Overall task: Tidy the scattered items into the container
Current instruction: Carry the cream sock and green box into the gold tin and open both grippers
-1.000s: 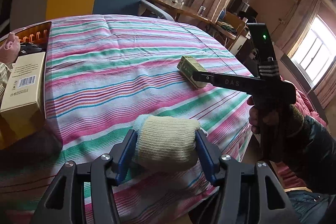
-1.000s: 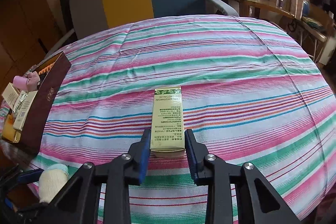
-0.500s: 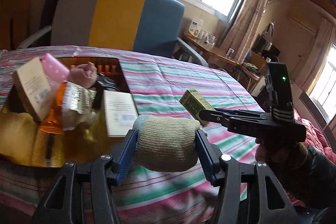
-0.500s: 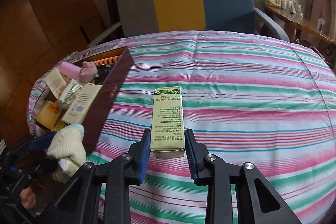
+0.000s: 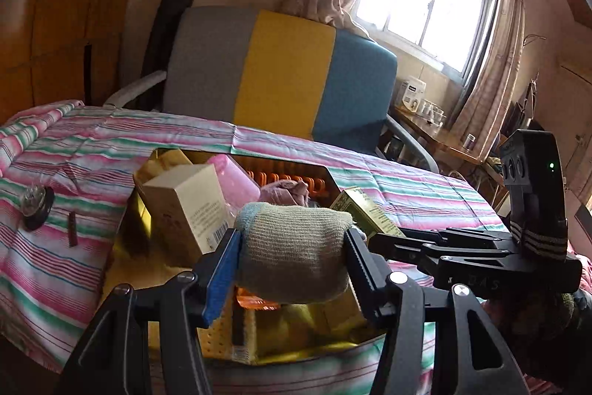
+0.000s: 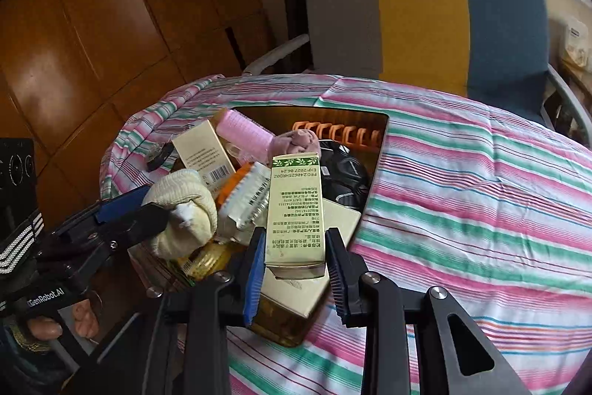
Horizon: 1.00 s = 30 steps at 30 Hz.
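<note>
Container first: the dark brown open box with the gold lining [image 6: 373, 150] lies under both my grippers, on the pink, green and white striped cloth [image 6: 481, 195]. My left gripper [image 5: 292, 258] is pinching a rolled cream knitted sock [image 5: 292, 258] across its width, and I hold it above the box's near end. My right gripper [image 6: 296, 247] is clamped on the bottom end of a tall pale green carton with printed text [image 6: 294, 210], which stands upright between the fingers over the box's near corner.

From the left wrist I see the right gripper's black body [image 5: 481, 254] just right of the sock, so the two tools are close together above the box.

Inside, the box is crowded: a cream carton with a barcode [image 6: 203, 150] leans toward the far left wall, a pink ribbed roll [image 6: 244, 132] lies beyond it, a dusty pink cloth bundle [image 6: 296, 141] sits near the middle, a black pouch [image 6: 344, 173] is to its right, and a row of orange clips [image 6: 336, 132] lines the far wall. A silver packet [image 6: 248, 198] and a flat cream box [image 6: 333, 221] lie directly beneath the green carton. Little bare gold floor shows; the only gap I make out is by the near edge.

Left of the box, on the cloth, rest a round black and clear object [image 5: 35, 206] and a small dark strip [image 5: 72, 228]. Beyond the box stands a grey, yellow and blue armchair [image 6: 425, 21].
</note>
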Available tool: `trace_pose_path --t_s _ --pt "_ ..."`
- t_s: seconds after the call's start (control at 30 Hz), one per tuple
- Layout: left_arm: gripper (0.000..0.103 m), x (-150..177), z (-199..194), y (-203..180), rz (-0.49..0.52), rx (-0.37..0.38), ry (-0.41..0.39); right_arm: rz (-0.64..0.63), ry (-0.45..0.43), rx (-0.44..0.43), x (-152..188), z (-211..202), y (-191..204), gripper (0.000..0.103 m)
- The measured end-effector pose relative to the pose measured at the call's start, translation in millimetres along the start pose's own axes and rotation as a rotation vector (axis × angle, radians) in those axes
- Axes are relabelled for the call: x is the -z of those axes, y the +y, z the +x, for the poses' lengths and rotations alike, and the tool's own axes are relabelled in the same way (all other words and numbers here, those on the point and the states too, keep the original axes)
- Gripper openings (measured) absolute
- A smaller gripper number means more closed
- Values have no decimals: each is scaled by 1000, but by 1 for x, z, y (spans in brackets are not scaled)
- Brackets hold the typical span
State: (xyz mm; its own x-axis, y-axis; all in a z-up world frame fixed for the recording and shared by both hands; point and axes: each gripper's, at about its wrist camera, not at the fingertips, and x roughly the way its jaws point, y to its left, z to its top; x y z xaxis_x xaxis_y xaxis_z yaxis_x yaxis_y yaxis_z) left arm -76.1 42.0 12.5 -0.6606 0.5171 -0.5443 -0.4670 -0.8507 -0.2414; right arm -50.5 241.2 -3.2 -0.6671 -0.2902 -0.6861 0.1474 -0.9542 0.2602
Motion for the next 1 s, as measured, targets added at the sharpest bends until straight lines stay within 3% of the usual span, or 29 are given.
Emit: trace_pose_path --t_s 0.13,0.2,0.27,0.33,0.43,0.73,1.0 --pt "58 -14 14 15 3 -52 -12 37 -11 -14 -22 18 6 32" --pt "59 -14 26 25 -26 -89 29 67 -10 -13 -32 27 6 33" --pt "59 -11 30 33 -45 -79 51 95 19 -40 -35 38 5 37" --pt "61 -5 25 36 -39 -70 41 99 44 -53 -33 45 8 48" --pt "61 -1 16 42 -63 -76 18 84 55 -55 -26 47 12 53" --pt "61 15 -2 55 -153 -105 7 100 39 -33 -14 34 1 54" --pt "61 35 -14 35 -140 -88 41 123 24 -30 -3 18 -7 54"
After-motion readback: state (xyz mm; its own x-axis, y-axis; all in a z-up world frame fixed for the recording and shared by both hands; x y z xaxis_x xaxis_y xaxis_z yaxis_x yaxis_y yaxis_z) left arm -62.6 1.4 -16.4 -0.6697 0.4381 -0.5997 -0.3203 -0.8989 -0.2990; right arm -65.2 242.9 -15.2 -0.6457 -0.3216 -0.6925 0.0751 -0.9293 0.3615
